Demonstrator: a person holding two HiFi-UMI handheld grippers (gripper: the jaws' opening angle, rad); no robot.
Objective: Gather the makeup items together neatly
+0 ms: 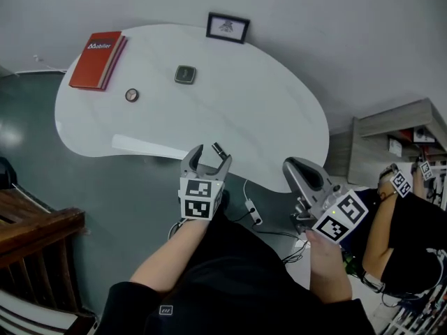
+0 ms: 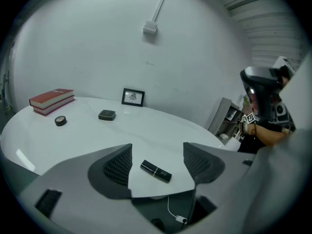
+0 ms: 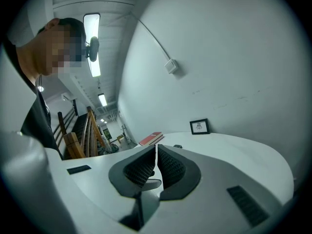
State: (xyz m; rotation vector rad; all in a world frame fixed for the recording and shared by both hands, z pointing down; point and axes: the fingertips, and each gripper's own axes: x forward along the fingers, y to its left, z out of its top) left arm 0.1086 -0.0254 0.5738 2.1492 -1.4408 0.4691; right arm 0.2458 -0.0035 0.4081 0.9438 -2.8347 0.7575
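Your left gripper has its fingers spread wide on either side of the black lipstick, which lies untouched at the near edge of the white counter. Your right gripper has its fingers pressed together on nothing. The compact and the small round pot sit well apart, farther across.

The head camera looks steeply down from high above. It takes in the whole white tabletop, with the left claw and right claw at its near edge. The left claw's camera sits close behind its spread jaws, facing across the tabletop to the wall. The right claw's camera looks almost level along its closed jaws, over the same surface. All three views share the framed picture and red book far beyond the claws. The black tube just ahead of the left claw shows in the head view too.
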